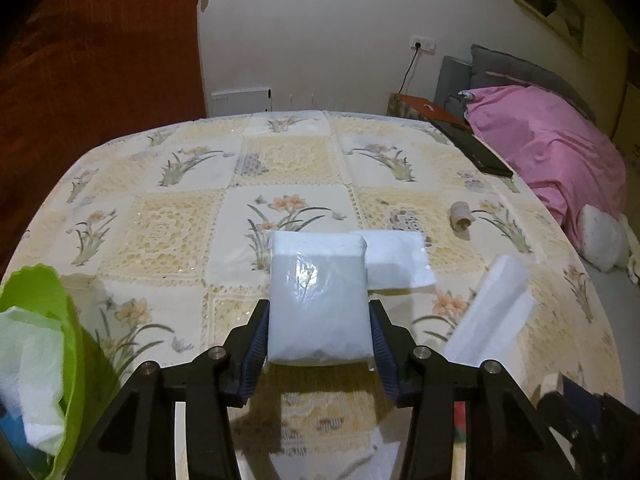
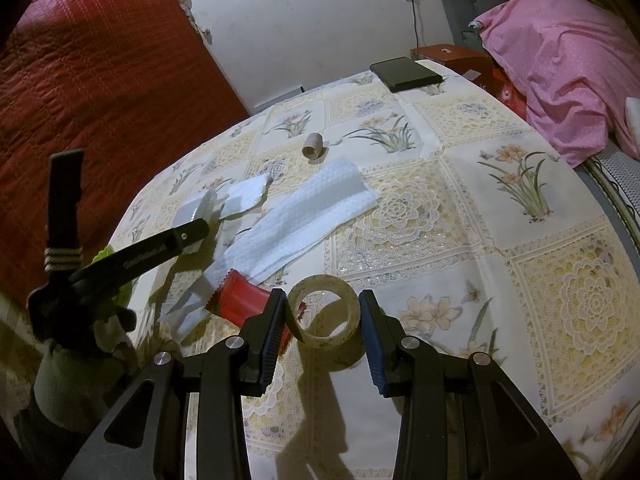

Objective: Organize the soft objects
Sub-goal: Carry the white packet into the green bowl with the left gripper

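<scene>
In the left wrist view, my left gripper (image 1: pixel 318 312) is shut on a white tissue pack (image 1: pixel 316 272) in clear plastic, held just above the floral tablecloth (image 1: pixel 180 224). A green basket (image 1: pixel 68 320) with white soft paper in it sits at the lower left. My right gripper (image 2: pixel 322 300) is shut on a translucent tape roll (image 2: pixel 316 340), tilted and lifted off the table. The right wrist view also shows the left gripper (image 2: pixel 192 236) with the tissue pack (image 2: pixel 192 208), far left. White paper towels (image 2: pixel 312 216) lie spread between the two grippers, with a red packet (image 2: pixel 240 300) beside them.
A small beige bandage roll (image 2: pixel 313 145) lies mid-table and a black flat case (image 2: pixel 406 74) lies at the far edge. Loose white towel pieces (image 1: pixel 396 260) sit behind the tissue pack. A bed with a pink cover (image 2: pixel 560 64) borders the table's right side, and a red quilted surface (image 2: pixel 100 80) its left.
</scene>
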